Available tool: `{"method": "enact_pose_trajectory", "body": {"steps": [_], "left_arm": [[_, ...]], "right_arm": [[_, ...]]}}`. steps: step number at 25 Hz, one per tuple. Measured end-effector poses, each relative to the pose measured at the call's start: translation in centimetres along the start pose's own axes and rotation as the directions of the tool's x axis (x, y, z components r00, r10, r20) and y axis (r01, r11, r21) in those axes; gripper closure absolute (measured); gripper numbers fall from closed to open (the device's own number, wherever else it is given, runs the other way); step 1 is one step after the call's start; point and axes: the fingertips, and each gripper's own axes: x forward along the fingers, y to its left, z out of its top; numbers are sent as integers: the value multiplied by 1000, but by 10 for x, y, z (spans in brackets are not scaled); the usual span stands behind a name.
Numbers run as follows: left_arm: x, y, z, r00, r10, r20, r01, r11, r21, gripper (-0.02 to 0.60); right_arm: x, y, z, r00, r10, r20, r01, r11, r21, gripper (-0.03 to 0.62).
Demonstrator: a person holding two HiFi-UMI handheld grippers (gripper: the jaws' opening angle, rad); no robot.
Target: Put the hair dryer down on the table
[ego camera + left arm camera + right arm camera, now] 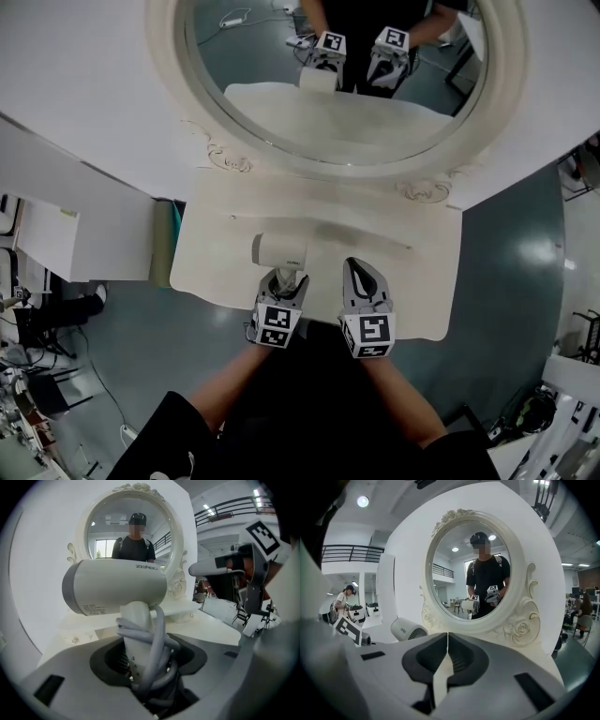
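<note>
The white hair dryer stands upright over the left front of the cream dressing table, its barrel level. My left gripper is shut on its handle, and the grey cord wound round the handle sits between the jaws too. From the right gripper view the dryer shows at the left, grille towards me. My right gripper hovers just right of the dryer, shut with nothing in it, its tips meeting. Whether the dryer touches the tabletop I cannot tell.
An ornate oval mirror rises at the back of the table and reflects both grippers. The table's front edge lies under the grippers, with grey floor on both sides. White panels stand at the left. A person stands far off.
</note>
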Motion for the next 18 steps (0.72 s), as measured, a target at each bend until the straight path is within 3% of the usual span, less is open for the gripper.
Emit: {"method": "enact_pose_trajectory", "body": {"steps": [7,18], "left_arm": [[30,0,-42,996,-25,-82,24,1000,-8,341],[54,-10,-67,976,-107,-189,96,993,-67,341]], "right_arm": [[14,-11,-19,999,0,-34,0,1000,13,572],[32,-26,-47,997,-7,-81,12,998,66,572]]}}
